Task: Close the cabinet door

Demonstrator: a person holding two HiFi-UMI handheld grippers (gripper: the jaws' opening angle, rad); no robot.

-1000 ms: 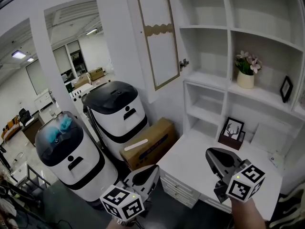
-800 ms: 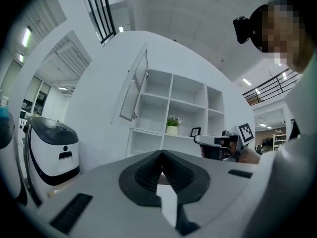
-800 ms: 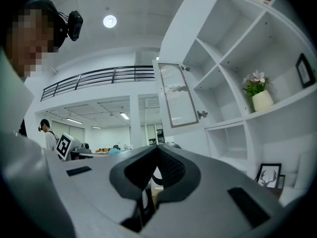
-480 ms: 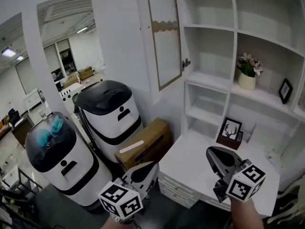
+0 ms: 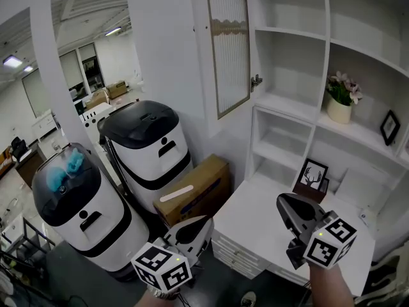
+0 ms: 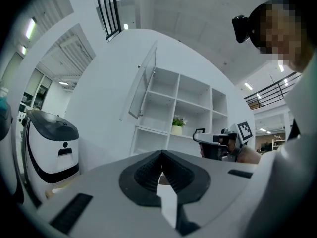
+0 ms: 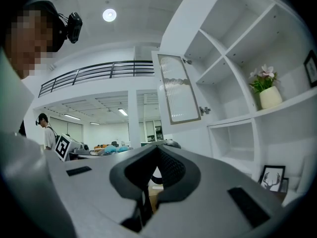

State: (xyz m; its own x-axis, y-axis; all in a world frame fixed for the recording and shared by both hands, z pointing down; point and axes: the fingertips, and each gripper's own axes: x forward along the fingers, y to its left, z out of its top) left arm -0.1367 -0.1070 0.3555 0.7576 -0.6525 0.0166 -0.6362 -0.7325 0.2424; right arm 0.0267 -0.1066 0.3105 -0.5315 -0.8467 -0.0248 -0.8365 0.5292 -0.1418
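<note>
Approach step: door (image 5: 229, 43) hangs open at 12 o'clock. Left gripper (image 5: 204, 222) & right gripper (image 5: 283, 205) both pinched closed, empty. Next, prob.: reach up, push door toward 2 o'clock.

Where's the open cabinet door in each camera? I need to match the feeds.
Head view: cabinet door at top centre, swung open just left of the shelves.
Left gripper view: cabinet door small, left of centre, above the tongs.
Right gripper view: cabinet door near centre, upper half.
Shared landmark: the flower pot on a shelf right of the door.
</note>
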